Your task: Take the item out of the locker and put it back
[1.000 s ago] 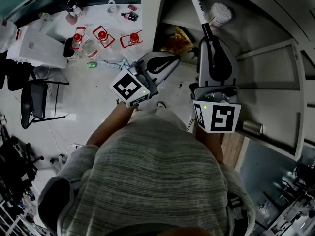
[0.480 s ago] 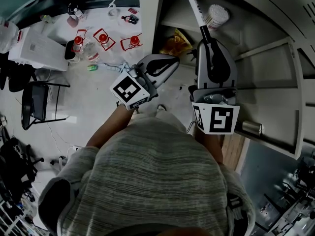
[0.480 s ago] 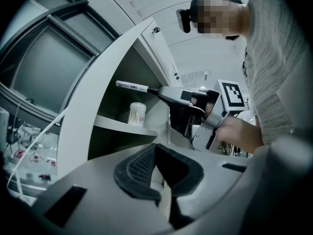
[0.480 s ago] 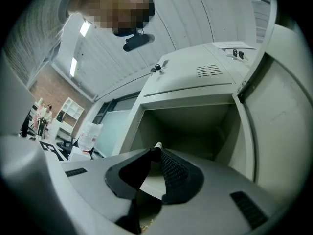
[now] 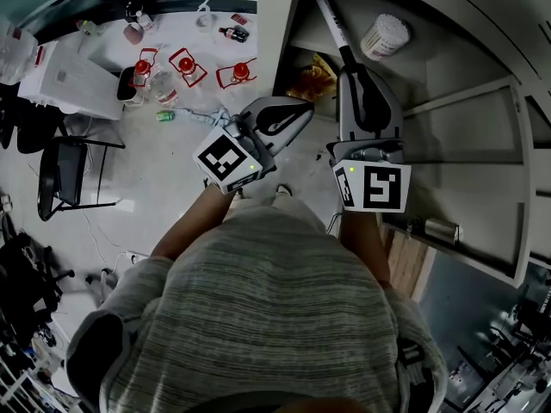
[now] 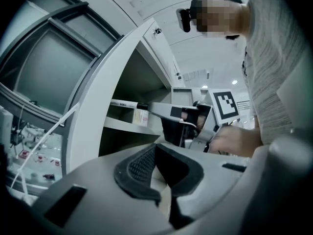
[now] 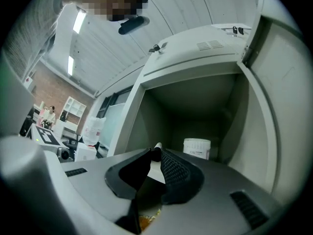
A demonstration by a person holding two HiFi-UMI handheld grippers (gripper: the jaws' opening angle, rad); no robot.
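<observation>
R gripper [image 5: 349,70]: jaws clamped on rod [image 5: 331,20], thin, white w/ black section. Rod reaches into open locker [image 5: 274,24], same compartment as white jar [image 5: 384,33], tip near jar; whether it touches the shelf, can't tell. L gripper [image 5: 301,106]: jaws together, empty, outside locker, beside R. Yellow bag [image 5: 314,76] lower in locker.

Smooth matt-grey locker [image 5: 469,119] (sweater [image 5: 275,308]: ribbed knit cloth)
</observation>
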